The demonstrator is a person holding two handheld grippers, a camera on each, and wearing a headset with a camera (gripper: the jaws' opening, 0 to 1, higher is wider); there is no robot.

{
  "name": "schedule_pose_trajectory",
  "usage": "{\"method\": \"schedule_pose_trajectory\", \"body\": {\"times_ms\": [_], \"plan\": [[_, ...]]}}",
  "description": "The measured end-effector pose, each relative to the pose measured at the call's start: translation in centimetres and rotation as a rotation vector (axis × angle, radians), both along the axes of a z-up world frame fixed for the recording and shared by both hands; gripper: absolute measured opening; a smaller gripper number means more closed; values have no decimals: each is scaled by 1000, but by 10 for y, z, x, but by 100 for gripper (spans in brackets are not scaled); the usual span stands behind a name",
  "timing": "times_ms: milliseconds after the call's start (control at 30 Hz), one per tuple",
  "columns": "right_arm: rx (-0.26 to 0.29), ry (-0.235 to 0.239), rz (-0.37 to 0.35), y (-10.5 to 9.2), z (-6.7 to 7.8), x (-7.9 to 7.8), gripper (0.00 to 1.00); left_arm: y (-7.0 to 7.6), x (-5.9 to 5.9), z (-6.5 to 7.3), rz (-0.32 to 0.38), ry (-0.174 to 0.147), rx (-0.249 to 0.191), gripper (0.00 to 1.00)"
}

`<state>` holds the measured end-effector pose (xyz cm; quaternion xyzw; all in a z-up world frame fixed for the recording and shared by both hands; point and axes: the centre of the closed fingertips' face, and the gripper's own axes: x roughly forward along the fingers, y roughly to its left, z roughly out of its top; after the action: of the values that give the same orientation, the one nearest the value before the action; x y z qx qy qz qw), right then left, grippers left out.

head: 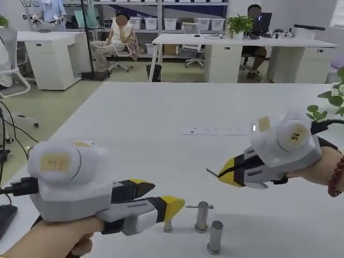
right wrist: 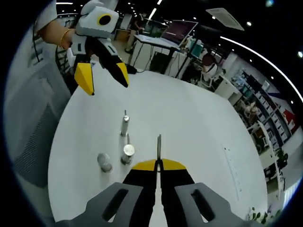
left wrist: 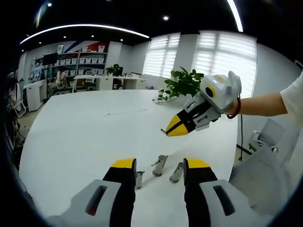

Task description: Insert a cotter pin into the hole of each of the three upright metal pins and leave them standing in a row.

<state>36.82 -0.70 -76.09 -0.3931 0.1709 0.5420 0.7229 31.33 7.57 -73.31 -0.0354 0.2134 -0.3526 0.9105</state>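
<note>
Three upright metal pins stand in a short row near the table's front edge: a left one (head: 168, 226) partly hidden by a jaw, a middle one (head: 201, 216) and a right one (head: 215, 236). A cotter pin (head: 198, 206) lies across the top of the middle pin. My left gripper (head: 167, 194) is open and level, just left of the row and holding nothing. From its own view, its jaws frame the pins (left wrist: 160, 166). My right gripper (head: 221, 174) hovers above and right of the row, shut on a thin cotter pin (right wrist: 159, 146) that sticks out ahead.
The white table (head: 134, 134) stretches far ahead, with a flat white power strip (head: 215, 130) lying at mid-distance. A green plant (head: 333, 102) leans in at the right edge. Desks, chairs and seated people are well beyond the table.
</note>
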Motion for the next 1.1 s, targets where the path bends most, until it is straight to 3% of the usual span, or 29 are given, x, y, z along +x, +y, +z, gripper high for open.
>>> {"method": "schedule_pose_trajectory", "body": {"times_ms": [267,567,1100], "plan": [[5,-28,65,11,7,-23,2,-20,2,0,-48,52,-51,29],[-39,-91,162,21,12,-47,2,-36,-1,1,-83,99,-108,22],[-53,-133,227,27,17,-66,2,-48,-10,1,-107,185,-183,12]]}}
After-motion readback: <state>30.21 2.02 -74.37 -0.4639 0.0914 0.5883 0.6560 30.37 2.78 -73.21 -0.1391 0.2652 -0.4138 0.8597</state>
